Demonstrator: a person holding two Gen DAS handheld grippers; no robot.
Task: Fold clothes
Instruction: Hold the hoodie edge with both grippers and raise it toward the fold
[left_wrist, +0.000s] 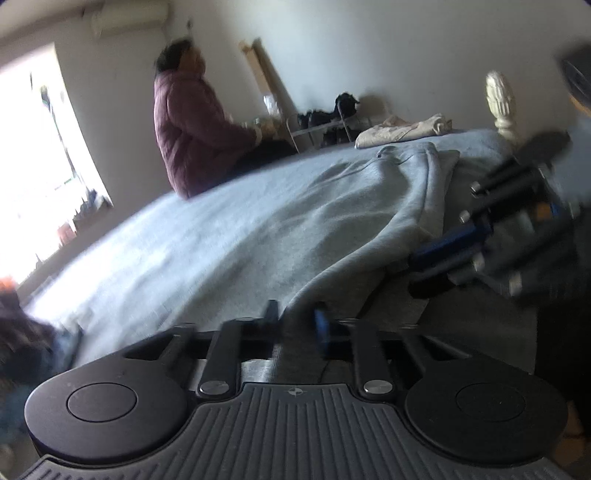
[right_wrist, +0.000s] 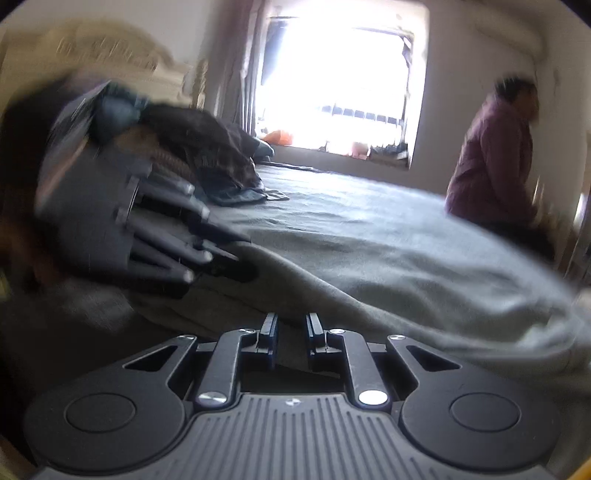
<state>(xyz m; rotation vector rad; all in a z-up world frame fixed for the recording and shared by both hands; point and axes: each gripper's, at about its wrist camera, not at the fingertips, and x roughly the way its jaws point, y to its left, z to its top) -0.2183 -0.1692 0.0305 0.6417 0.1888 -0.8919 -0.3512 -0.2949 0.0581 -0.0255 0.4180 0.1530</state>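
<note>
Nearest to us in the left wrist view, the left tongs (left_wrist: 295, 317) are closed on the near edge of the grey sweatshirt (left_wrist: 351, 206): the cloth runs down into the narrow gap between the two fingers. The right wrist view shows the same tongs from the side, their tips pinching a fold of that garment.

The right tongs (right_wrist: 291, 325) stand slightly apart just in front of the sweatshirt's hem. We see cloth beyond the gap, but the pads are not pressing on it. In the left view they sit blurred at the right, low against the garment's right edge.

The sweatshirt lies spread on the bed (left_wrist: 166, 251), over a pale blue-grey blanket. It stretches away from both tongs, with its far end bunched in a soft ridge.

Further along the bed, a heap of dark clothes (right_wrist: 210, 155) lies on the side toward the cream headboard (right_wrist: 110, 51). At the other end a beige garment (left_wrist: 406, 129) lies flat near a carved cream bedpost (left_wrist: 500, 99).

Beyond the bed's far edge a person in a purple quilted jacket (left_wrist: 188, 129) sits facing away from us. Behind that person is a low rack with dark shoes (left_wrist: 332, 114) against the white wall. A bright window (right_wrist: 340, 88) fills the far wall.
</note>
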